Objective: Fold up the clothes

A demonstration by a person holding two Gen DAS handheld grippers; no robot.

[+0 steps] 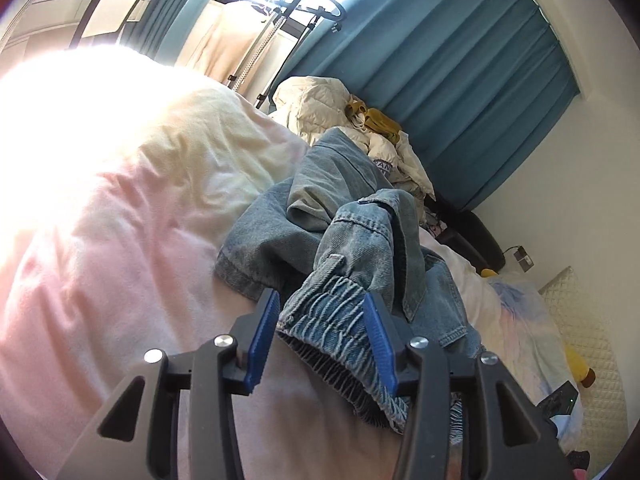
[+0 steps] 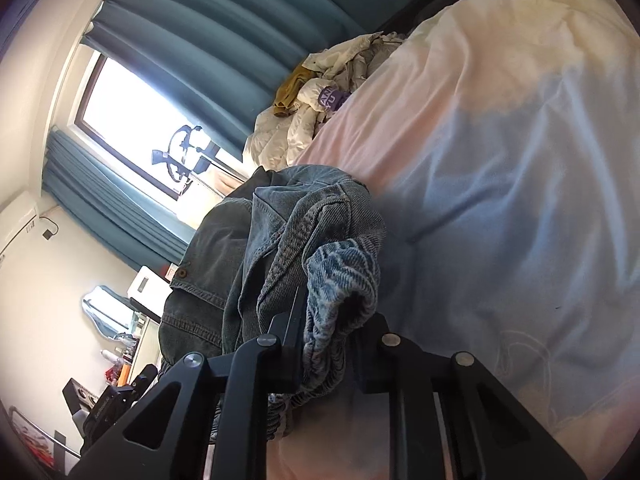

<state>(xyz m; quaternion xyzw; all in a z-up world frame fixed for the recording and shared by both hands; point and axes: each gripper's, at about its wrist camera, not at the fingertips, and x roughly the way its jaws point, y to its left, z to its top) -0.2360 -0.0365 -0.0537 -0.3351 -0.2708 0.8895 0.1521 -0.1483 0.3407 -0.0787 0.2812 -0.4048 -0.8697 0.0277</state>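
A pair of faded blue jeans [image 1: 360,240] lies crumpled on the pink and white bed cover [image 1: 120,220]. In the left wrist view, my left gripper [image 1: 322,320] has its blue pads [image 1: 262,344] against both sides of the bunched elastic waistband [image 1: 324,312], which fills the gap between them. In the right wrist view, my right gripper [image 2: 334,320] is shut on another part of the waistband [image 2: 340,280]. There the jeans [image 2: 240,240] bulge up in a heap ahead of the fingers. The fingertips are partly buried in denim.
A pile of cream quilted clothing with a mustard item [image 1: 352,128] lies beyond the jeans, by the teal curtain [image 1: 460,80]. A garment steamer stand [image 1: 304,4] stands at the window. A yellow plush toy [image 1: 580,368] and a dark device [image 1: 560,400] lie at the right.
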